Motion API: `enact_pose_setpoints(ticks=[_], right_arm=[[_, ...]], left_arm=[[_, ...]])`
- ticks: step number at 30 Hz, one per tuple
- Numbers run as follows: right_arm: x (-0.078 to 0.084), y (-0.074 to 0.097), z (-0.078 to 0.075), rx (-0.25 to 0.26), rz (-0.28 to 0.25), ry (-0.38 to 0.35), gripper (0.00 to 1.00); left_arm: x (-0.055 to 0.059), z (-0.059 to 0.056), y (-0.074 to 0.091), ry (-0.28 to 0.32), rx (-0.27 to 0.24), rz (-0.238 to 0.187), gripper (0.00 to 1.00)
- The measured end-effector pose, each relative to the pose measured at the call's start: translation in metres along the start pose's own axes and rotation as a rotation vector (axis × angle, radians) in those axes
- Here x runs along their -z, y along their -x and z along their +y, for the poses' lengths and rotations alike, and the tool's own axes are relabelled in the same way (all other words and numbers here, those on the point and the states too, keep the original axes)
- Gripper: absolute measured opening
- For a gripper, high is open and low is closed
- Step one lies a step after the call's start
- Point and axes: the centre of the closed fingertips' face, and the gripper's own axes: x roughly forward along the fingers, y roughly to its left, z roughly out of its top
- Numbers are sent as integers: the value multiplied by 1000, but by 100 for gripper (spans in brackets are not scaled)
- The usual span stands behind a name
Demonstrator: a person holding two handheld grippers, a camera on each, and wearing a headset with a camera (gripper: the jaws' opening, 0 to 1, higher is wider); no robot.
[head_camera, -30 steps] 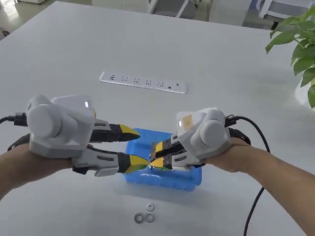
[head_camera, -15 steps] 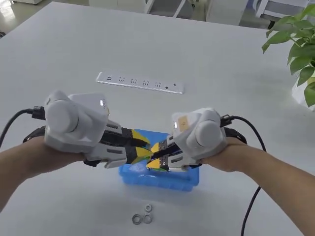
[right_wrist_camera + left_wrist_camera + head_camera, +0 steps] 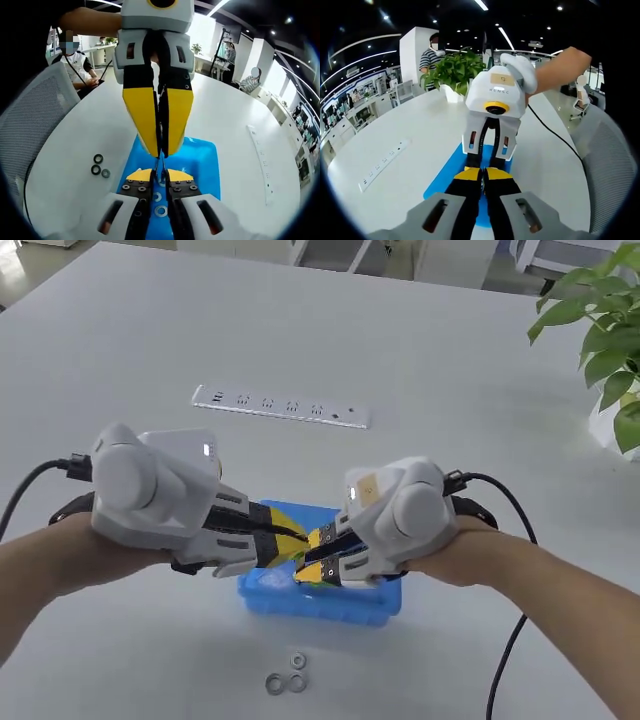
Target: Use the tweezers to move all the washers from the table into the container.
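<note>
A blue container [image 3: 262, 585] sits on the white table, and my two grippers meet tip to tip above it. My left gripper [image 3: 297, 543] comes in from the left with its yellow jaws together. My right gripper [image 3: 314, 562] faces it from the right, also shut. In the right gripper view the thin metal tweezers [image 3: 159, 165] run from the left gripper [image 3: 160, 127] into my right gripper [image 3: 159, 176]; both clamp them. Three washers [image 3: 286, 677] lie on the table in front of the container, also the washers [image 3: 98, 165] left of it. Two washers [image 3: 160, 210] lie inside the container [image 3: 200, 160].
A white power strip [image 3: 280, 407] lies further back on the table. A potted plant [image 3: 600, 335] stands at the far right edge. Cables trail from both grippers. People sit at desks in the background.
My left gripper has moved right until its tips meet the right gripper over the container, and its jaws have gone from open to shut. The head camera has shifted slightly.
</note>
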Motion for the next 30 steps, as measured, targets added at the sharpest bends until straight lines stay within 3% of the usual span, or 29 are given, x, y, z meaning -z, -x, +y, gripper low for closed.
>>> enact_pose_setpoints(ticks=[12, 30], right_arm=[[2, 7, -1, 34, -7, -37, 14], [0, 43, 0, 143, -27, -182, 29]], left_arm=[[-1, 1, -3, -12, 6, 11, 5], [-12, -4, -2, -58, 19, 31, 5]])
